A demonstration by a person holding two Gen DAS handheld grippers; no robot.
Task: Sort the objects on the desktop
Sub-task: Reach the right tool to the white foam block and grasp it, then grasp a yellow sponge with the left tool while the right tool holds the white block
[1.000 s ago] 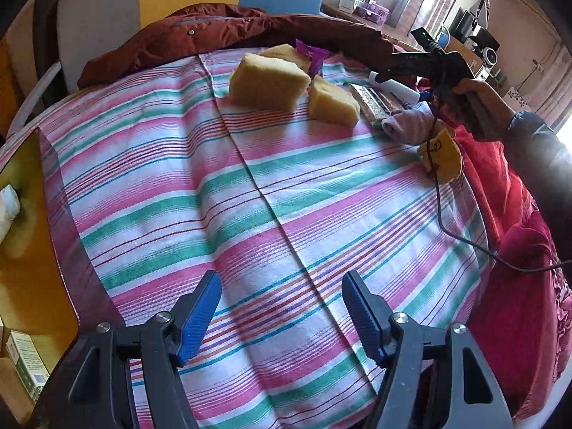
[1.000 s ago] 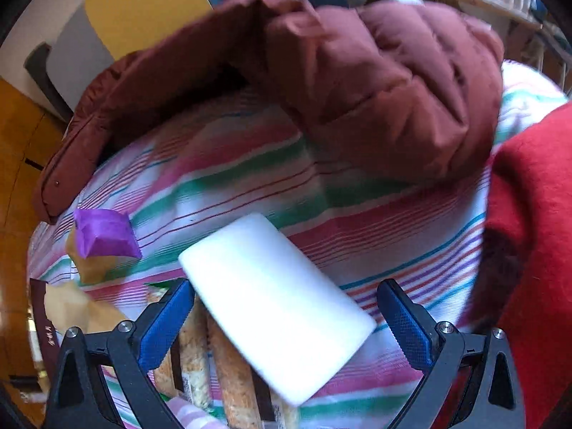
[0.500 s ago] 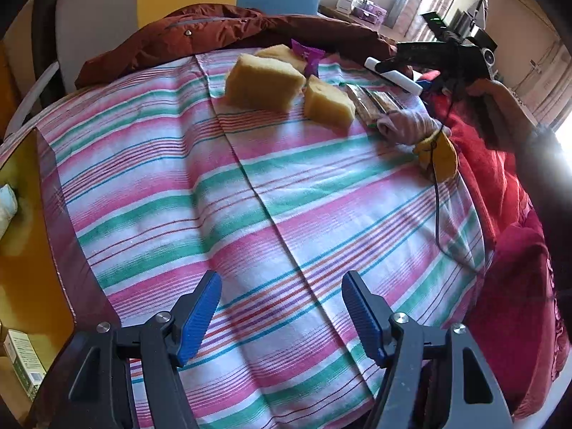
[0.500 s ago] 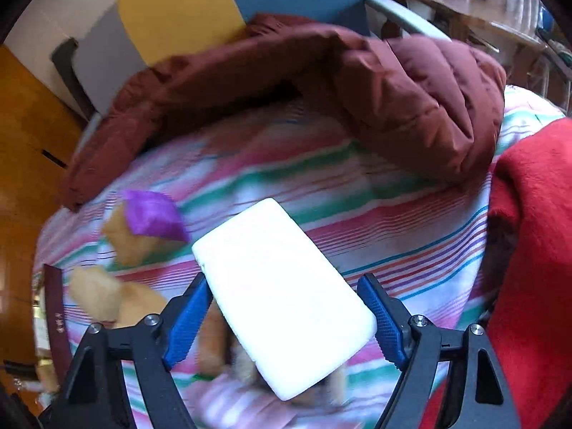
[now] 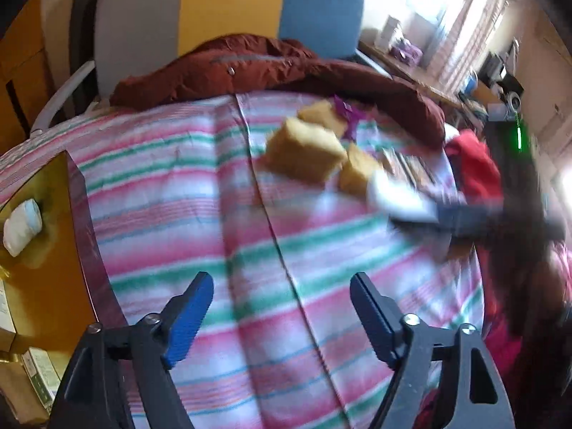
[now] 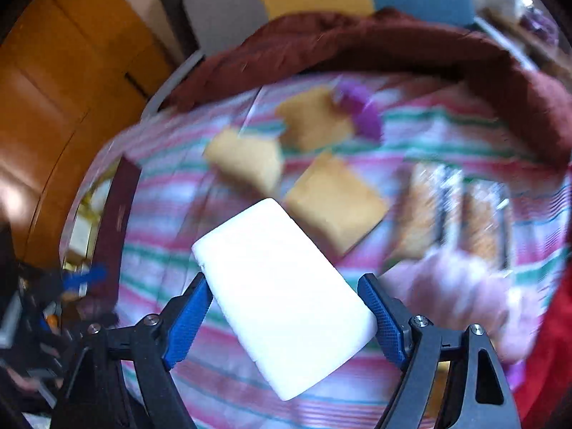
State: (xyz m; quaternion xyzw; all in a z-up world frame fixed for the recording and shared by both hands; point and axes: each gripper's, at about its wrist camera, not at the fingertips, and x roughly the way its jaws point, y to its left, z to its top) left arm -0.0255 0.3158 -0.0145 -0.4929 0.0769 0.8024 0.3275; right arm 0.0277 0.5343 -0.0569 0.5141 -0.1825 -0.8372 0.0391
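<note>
Right gripper [image 6: 286,307] clamped on the white block [image 6: 282,293], blue pads pressed against its two long sides, carried tilted above the striped cloth [image 6: 171,250]. Just beyond it, three yellow sponges [image 6: 334,202] and a purple scrap [image 6: 359,109]. Left gripper [image 5: 282,316] wide apart, jaws just been opening, nothing between them, only striped cloth below

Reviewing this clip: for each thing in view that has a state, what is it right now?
Left gripper: jaws open, have just been opening, nothing between them.
Right gripper: jaws shut on the white block.
White block: gripped, lifted off the striped cloth.
Three yellow sponges: lying loose on the cloth.
Wrapped snack bars: lying flat.
</note>
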